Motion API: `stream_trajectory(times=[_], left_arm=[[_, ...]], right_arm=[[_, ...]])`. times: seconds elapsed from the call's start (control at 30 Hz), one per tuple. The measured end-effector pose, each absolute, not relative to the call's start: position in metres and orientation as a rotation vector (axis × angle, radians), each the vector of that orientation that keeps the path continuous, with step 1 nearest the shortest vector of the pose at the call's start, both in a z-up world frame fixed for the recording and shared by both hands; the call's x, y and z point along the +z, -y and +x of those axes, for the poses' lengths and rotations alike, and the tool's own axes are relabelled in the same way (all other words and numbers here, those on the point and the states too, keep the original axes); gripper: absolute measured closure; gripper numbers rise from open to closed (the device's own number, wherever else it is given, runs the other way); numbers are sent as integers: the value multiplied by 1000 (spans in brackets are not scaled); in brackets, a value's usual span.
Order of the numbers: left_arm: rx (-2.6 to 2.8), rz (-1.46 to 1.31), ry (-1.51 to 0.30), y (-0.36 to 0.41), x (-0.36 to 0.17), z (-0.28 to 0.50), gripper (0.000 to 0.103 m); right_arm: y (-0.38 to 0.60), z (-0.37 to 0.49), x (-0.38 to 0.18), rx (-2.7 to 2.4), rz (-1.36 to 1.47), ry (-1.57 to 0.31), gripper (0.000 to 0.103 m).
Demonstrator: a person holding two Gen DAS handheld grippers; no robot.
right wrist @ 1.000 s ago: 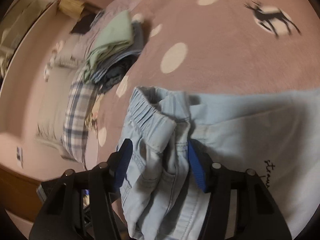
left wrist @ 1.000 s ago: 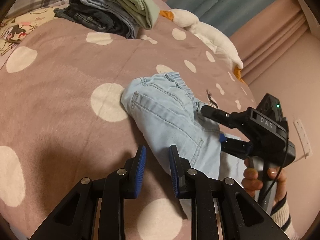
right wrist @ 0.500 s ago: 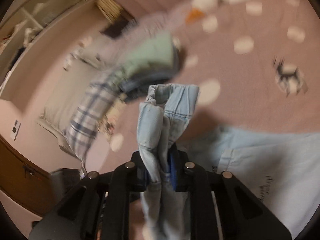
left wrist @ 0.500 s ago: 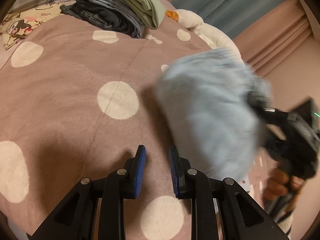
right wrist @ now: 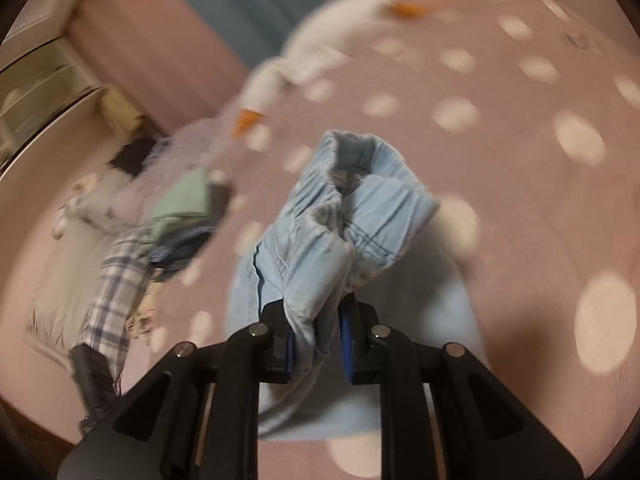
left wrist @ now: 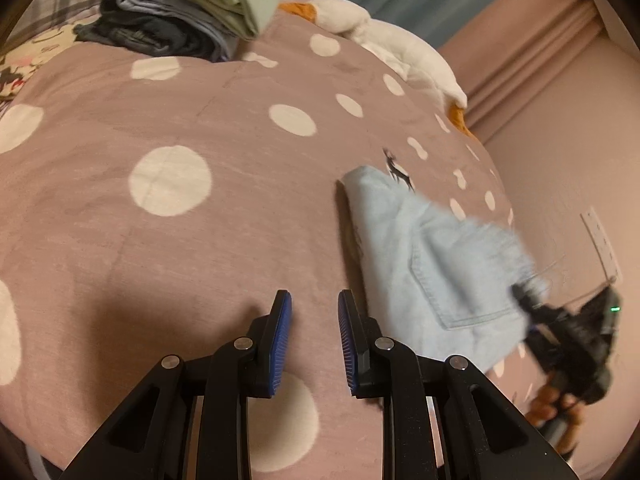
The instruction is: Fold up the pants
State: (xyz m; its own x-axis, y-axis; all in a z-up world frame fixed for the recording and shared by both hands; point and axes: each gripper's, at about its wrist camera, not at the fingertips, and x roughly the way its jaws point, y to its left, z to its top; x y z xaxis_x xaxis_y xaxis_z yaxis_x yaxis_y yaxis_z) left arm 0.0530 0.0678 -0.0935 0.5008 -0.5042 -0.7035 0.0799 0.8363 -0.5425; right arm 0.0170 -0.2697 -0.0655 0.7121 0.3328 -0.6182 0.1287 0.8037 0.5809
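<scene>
Light blue denim pants lie on the mauve dotted bedspread at the right, one end lifted. My right gripper is shut on the bunched elastic waistband of the pants and holds it up over the rest of the garment. In the left wrist view the right gripper shows at the far right, blurred by motion. My left gripper hovers low over the bedspread, left of the pants, with a narrow gap between its blue pads and nothing in it.
A stack of folded clothes, green on top, lies at the far left of the bed. A white plush goose lies along the far edge by the curtains. A plaid pillow lies beyond the stack. The wall is close at right.
My right gripper has shut on the waistband, lifted it and carried it to the right, turning the pants over. My left gripper has stayed in place.
</scene>
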Motion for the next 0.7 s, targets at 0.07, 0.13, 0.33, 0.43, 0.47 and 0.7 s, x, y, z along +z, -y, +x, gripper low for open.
stream_trajectory(times=[0.07, 0.13, 0.33, 0.43, 0.47, 0.7], left_arm=[[-370, -468, -999, -65, -94, 52, 82], [-373, -464, -1001, -63, -93, 51, 82], [-373, -436, -999, -61, -89, 50, 82], [-392, -420, -1000, -53, -87, 54, 82], [-397, -411, -1001, -50, -87, 55, 82], [-458, -314, -977, -8, -75, 80, 63]], right_arm=[[277, 22, -92, 115, 695, -870, 80], [279, 30, -127, 88, 735, -1027, 80], [291, 22, -115, 114, 761, -997, 68], [292, 10, -100, 89, 679, -963, 54], [293, 7, -94, 68, 636, -946, 54], [269, 4, -58, 42, 286, -795, 54]])
